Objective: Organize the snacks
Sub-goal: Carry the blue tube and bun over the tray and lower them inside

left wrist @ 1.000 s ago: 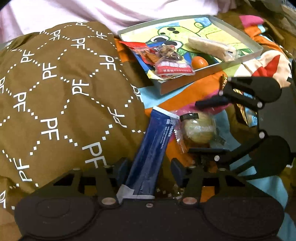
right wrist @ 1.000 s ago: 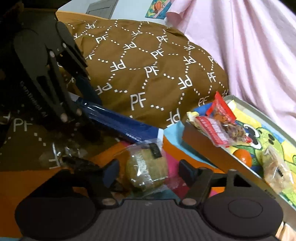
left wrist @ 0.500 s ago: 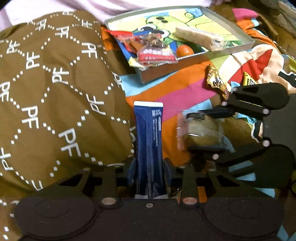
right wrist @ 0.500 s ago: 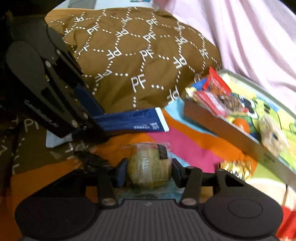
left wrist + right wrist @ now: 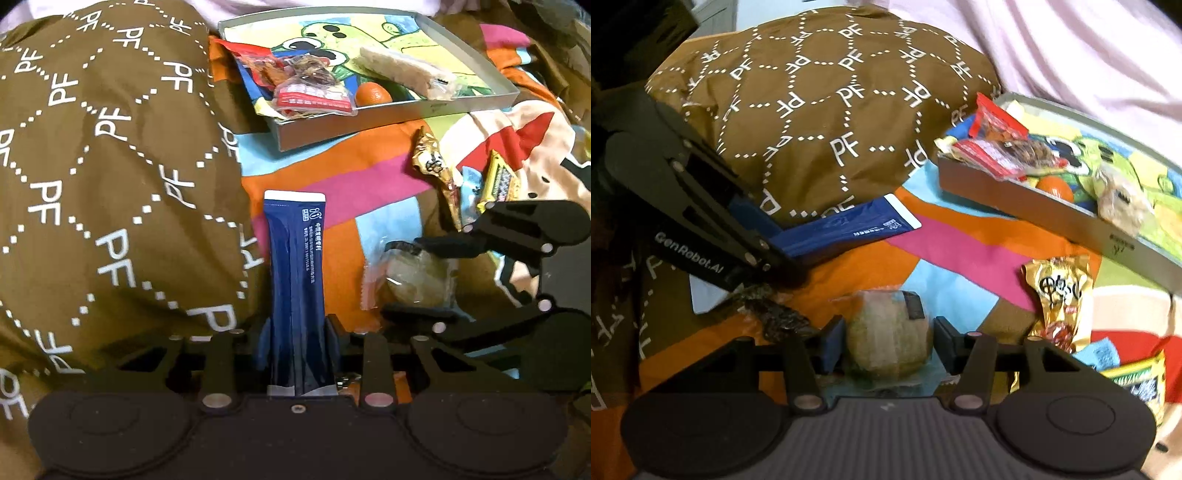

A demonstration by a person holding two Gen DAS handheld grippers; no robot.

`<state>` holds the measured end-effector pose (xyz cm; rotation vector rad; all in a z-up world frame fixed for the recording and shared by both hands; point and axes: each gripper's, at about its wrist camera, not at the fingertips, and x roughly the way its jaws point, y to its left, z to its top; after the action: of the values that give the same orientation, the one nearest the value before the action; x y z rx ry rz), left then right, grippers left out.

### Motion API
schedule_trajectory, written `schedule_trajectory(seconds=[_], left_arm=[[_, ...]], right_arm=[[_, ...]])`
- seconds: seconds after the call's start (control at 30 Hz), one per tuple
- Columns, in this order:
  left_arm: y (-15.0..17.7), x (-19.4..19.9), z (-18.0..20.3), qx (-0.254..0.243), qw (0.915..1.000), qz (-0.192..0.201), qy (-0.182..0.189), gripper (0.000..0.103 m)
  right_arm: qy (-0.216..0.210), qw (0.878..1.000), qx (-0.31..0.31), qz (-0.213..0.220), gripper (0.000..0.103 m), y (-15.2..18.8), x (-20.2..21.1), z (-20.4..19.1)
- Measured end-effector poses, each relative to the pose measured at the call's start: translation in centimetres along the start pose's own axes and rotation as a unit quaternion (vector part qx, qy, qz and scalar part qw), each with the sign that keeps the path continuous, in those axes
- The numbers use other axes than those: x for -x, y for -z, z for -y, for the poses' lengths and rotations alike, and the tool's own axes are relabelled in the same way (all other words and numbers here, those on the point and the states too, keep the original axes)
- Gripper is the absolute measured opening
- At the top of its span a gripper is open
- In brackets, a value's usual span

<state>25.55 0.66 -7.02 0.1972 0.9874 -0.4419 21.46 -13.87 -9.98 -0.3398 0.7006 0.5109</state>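
Note:
My left gripper [image 5: 297, 332] is shut on a long dark blue sachet [image 5: 295, 273], held above the colourful bedsheet; the sachet also shows in the right wrist view [image 5: 846, 232]. My right gripper [image 5: 888, 339] is shut on a round greenish pastry in clear wrap [image 5: 890, 339], which also shows in the left wrist view [image 5: 413, 273]. A grey tray with a green cartoon lining [image 5: 369, 127] lies ahead; it holds a red snack pack [image 5: 310, 99], an orange [image 5: 373, 94] and a pale rice bar [image 5: 402, 72].
A brown pillow printed "PF" [image 5: 92, 147] fills the left. A gold snack packet [image 5: 436, 170] and a yellow-green packet [image 5: 498, 181] lie on the sheet [image 5: 332, 166] right of the tray front. Pink fabric [image 5: 1071, 48] lies behind.
Both grippers closed on their items, the left on the sachet and the right on the pastry, and lifted them slightly. The views shifted toward the tray.

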Motion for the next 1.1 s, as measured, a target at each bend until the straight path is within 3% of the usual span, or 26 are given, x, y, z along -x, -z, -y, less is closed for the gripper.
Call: schedule_trajectory(seconds=[0.17,0.33,0.5,0.73,0.87,1.0,1.1], left_arm=[[0.4,-0.2,0.9,0.01,0.9995,-0.002,0.029,0.03],[0.6,0.0,1.4,0.024,0.9993,0.004,0.028,0.029],[1.0,0.3,1.8,0.057,0.996,-0.003,0.069,0.028],[1.4,1.4,2.1,0.098,0.9904,0.005,0.098,0.028],[1.8,2.3,1.9,0.127,0.9823,0.017,0.137,0.028],[1.9,3.1,2.0,0.15,0.9728,0.041,0.172,0.028],[1.6,3.5,2.6,0.15,0.9729,0.063,0.164,0.028]], right_arm=[[0.0,1.0,-0.028,-0.01,0.053,0.3,0.4,0.1],[0.073,0.997,0.039,-0.004,0.053,0.8,1.7,-1.8],[0.145,0.979,0.141,0.019,0.053,1.5,3.4,-4.4],[0.198,0.96,0.194,0.029,0.053,2.6,6.0,-5.3],[0.233,0.937,0.255,0.044,0.053,3.2,7.6,-4.9],[0.262,0.924,0.269,0.068,0.053,3.4,9.2,-3.1],[0.283,0.924,0.243,0.083,0.053,3.5,9.7,-1.7]])
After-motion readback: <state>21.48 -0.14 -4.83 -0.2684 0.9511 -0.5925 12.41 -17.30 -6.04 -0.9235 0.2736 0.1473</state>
